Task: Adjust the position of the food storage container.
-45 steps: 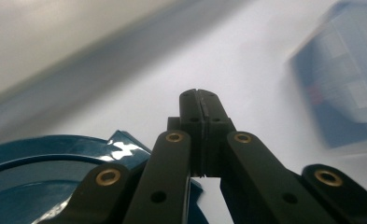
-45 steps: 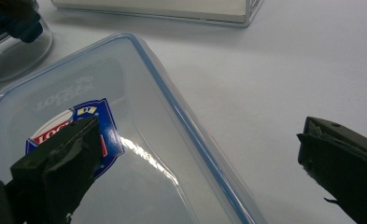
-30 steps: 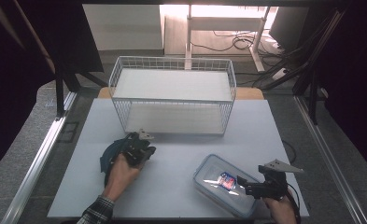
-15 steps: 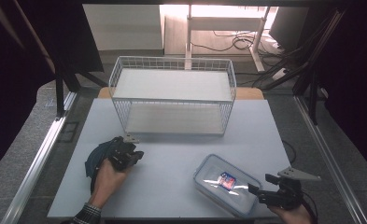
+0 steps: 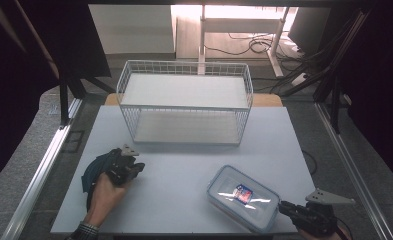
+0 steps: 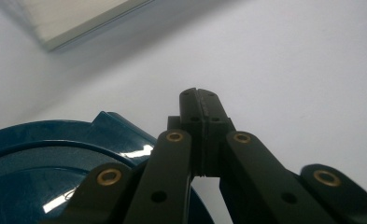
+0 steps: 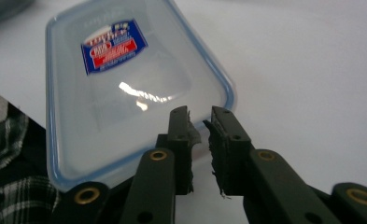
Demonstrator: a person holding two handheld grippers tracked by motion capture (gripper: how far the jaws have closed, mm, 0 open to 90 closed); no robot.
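On the white table point(image 5: 184, 175), your wire basket point(image 5: 184, 102) stands at the far edge, well apart from both hands. Nearer you, at the right front edge, lies the clear lidded container point(image 5: 241, 197) with its blue rim and red-and-blue label. Your right gripper point(image 5: 289, 209) sits just at that container's near end; its jaws have just been closing and now stand a narrow gap apart at the rim, gripping nothing. Your left gripper point(image 5: 134, 167), near the table's left side, is fully closed and empty, beside a dark blue round lid point(image 6: 41, 172).
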